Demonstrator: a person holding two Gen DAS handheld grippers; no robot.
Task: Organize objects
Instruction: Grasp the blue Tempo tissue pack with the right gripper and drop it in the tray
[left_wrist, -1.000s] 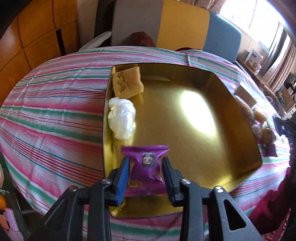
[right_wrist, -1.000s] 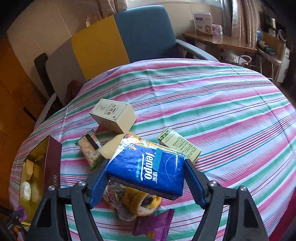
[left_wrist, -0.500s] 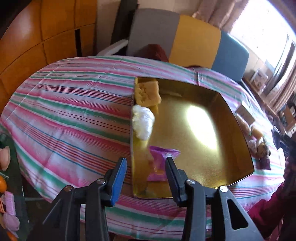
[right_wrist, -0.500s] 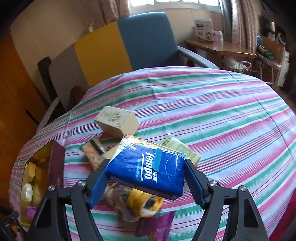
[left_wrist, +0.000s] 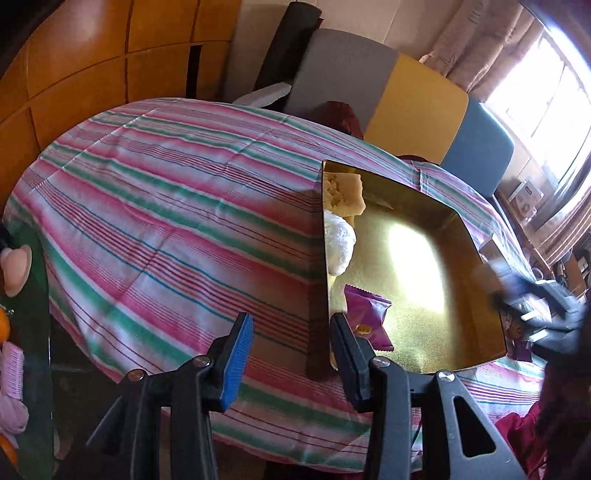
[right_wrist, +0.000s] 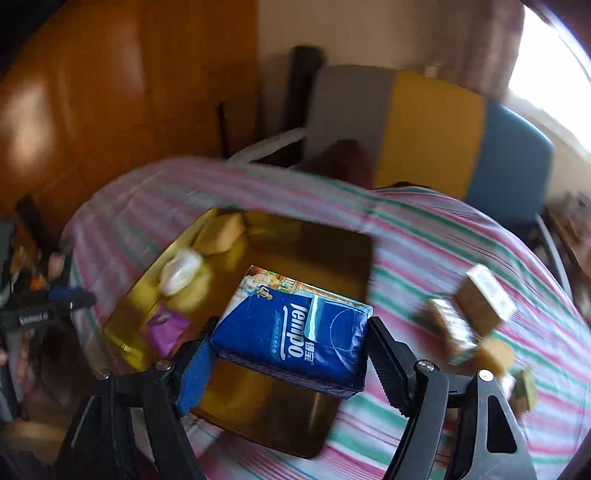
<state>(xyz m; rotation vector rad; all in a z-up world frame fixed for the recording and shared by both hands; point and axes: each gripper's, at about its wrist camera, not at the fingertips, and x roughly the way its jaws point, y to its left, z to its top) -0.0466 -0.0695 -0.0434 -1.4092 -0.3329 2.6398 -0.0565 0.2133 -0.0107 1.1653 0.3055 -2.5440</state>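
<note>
**A:** What does the left wrist view show?

**B:** The left gripper (left_wrist: 290, 338) hangs with its jaws spread and nothing between them, above the near edge of the table's striped tablecloth (left_wrist: 166, 206). Just to its right sits the gold tray (left_wrist: 476, 258). Along the tray's left wall lie a yellow cake piece (left_wrist: 341, 189) at the far corner, a white wrapped lump (left_wrist: 339, 242) in the middle, and a purple snack packet (left_wrist: 367, 319) near the near corner. At the tray's right edge the right gripper (left_wrist: 543, 306) shows as a dark blur.

**A:** And the right wrist view?

**B:** It is smeared with motion blur. The right gripper (right_wrist: 290, 354) is clamped on a blue Tempo tissue pack (right_wrist: 295, 336), held in the air over the tray (right_wrist: 332, 251), towards its right side. The cake piece (right_wrist: 219, 232), white lump (right_wrist: 181, 271) and purple packet (right_wrist: 168, 330) line the tray's left wall. On the cloth to the tray's right a beige box (right_wrist: 485, 301) and a few small packets (right_wrist: 452, 330) lie close together, too blurred to name.
</note>
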